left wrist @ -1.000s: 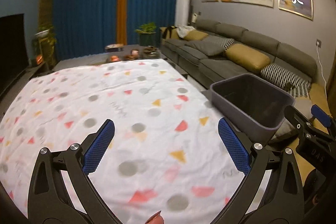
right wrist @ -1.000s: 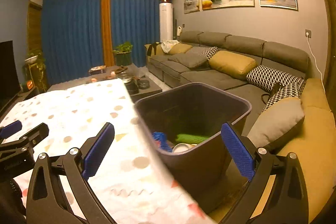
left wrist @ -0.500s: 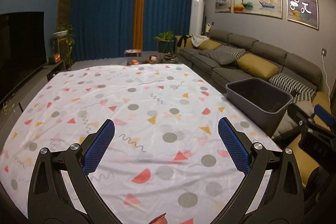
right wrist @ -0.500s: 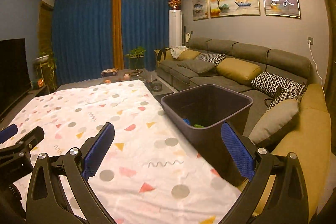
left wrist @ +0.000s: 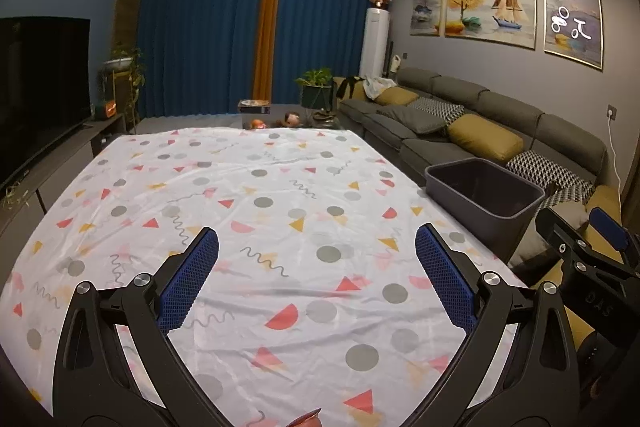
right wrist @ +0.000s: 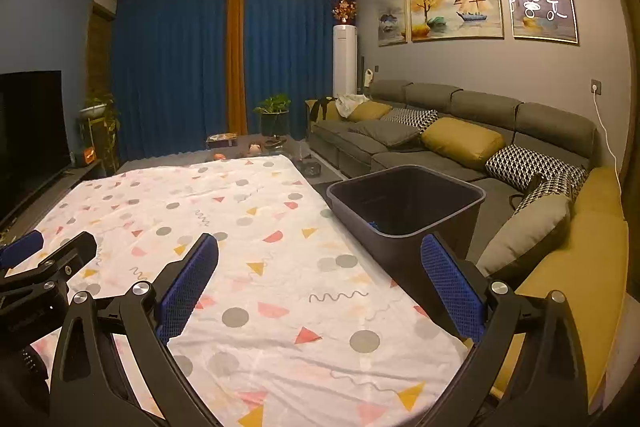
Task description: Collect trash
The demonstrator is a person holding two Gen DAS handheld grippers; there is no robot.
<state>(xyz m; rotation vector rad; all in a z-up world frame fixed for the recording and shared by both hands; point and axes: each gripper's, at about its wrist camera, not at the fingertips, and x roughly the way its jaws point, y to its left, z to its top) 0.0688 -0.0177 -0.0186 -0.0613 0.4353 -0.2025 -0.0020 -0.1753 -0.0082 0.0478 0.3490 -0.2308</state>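
Both grippers hover above the counter [left wrist: 280, 187], which is covered by a white cloth printed with grey dots, red and yellow triangles and squiggles. The left gripper [left wrist: 318, 279] has its jaws spread wide apart with nothing between them; the right gripper [right wrist: 320, 283] likewise stands wide open and empty. A dark grey trash bin [right wrist: 406, 211] sits against the counter's right edge, at about 2 o'clock from the right gripper, beside the grey sofa [right wrist: 460, 131]. A scrap of blue trash [right wrist: 374, 225] shows inside the bin near its front wall. The cloth itself bears no loose items.
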